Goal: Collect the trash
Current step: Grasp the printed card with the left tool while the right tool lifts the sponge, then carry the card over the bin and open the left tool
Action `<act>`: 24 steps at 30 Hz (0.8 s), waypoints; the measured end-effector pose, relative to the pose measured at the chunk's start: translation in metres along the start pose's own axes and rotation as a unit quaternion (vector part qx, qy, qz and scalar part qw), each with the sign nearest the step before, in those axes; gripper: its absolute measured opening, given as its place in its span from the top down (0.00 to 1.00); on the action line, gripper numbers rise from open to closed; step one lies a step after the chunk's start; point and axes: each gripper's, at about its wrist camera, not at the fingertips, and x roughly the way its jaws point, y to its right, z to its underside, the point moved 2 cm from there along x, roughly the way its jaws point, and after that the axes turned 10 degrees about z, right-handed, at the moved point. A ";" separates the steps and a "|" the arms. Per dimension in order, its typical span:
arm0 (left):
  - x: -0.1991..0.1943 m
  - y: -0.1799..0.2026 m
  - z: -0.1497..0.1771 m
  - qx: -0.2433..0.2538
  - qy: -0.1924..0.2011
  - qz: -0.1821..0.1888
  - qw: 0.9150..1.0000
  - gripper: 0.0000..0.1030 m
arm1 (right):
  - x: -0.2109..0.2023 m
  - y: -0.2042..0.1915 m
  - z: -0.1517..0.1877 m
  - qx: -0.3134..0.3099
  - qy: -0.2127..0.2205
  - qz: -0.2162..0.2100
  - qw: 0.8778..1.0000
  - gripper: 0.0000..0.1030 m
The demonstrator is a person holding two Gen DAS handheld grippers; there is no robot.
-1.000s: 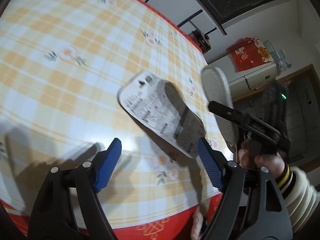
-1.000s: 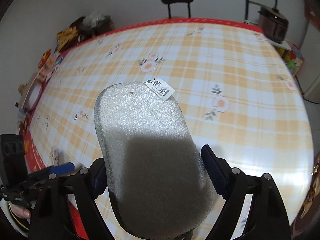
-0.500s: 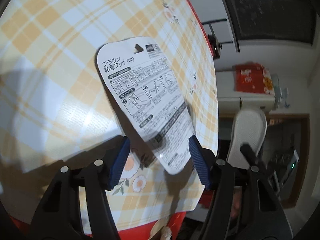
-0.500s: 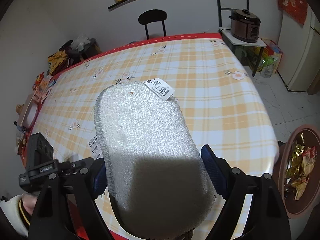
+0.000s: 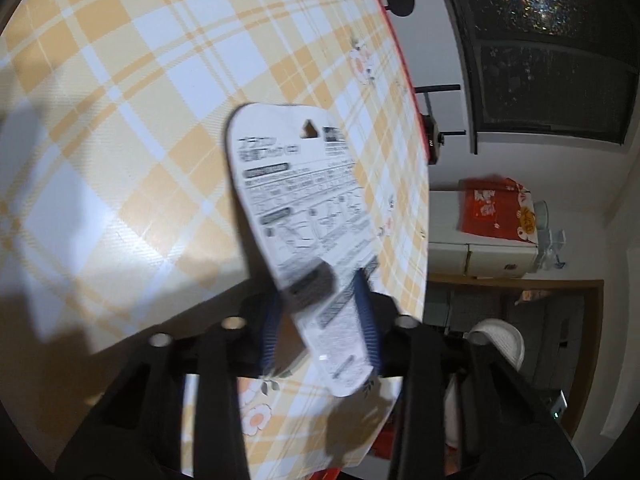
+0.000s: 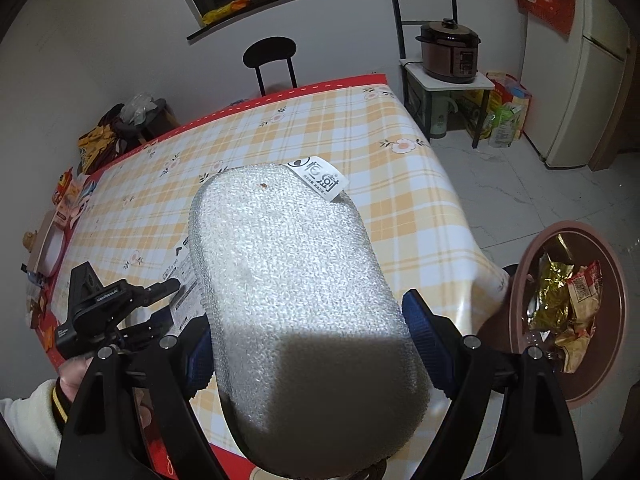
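1. Left tongs (image 5: 320, 320): jaws have just been closing, and the blue pads now pinch the lower end of a white printed packaging card (image 5: 298, 216). The card is between the pads, tilted, with its hang-hole end pointing away from the tongs.
2. The card's far end sits over the bench (image 5: 120, 120), which has an orange-and-white plaid cloth with flower prints. Cannot tell whether that end touches the cloth. This view is blurred and the card text is unreadable.
3. Right tongs (image 6: 308, 344): jaws wide, clamped on a grey oval sponge pad (image 6: 288, 280) that fills the gap between the blue pads. A white label (image 6: 320, 178) is at the pad's far end.
4. In the right wrist view the left tongs (image 6: 160, 304) are at lower left, at the near edge of the bench (image 6: 400, 184). A strip of the card (image 6: 182, 276) shows just beside the pad. A hand (image 6: 74, 372) with a cream sleeve grips the left tool.
5. A brown round bin (image 6: 600, 364) is on the floor to the right of the bench corner, holding gold and red wrappers (image 6: 560, 300).
6. Background: black chair (image 6: 270, 56) at the far bench edge, pressure cooker (image 6: 450, 50) on a small stand, fridge (image 6: 588, 92) at far right.
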 end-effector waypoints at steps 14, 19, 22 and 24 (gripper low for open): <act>-0.035 0.072 0.005 0.161 0.035 -0.016 0.986 0.92 | -0.042 0.019 0.002 0.029 0.046 -0.026 0.998 0.20; -0.055 0.104 0.013 0.241 0.049 -0.058 0.968 0.92 | -0.055 0.026 0.004 0.042 0.065 -0.038 0.996 0.20; -0.068 0.123 0.021 0.288 0.058 -0.079 0.953 0.92 | -0.060 0.034 0.006 0.053 0.074 -0.045 0.995 0.20; -0.074 0.135 0.026 0.311 0.062 -0.090 0.944 0.92 | -0.063 0.040 0.008 0.062 0.079 -0.049 0.994 0.20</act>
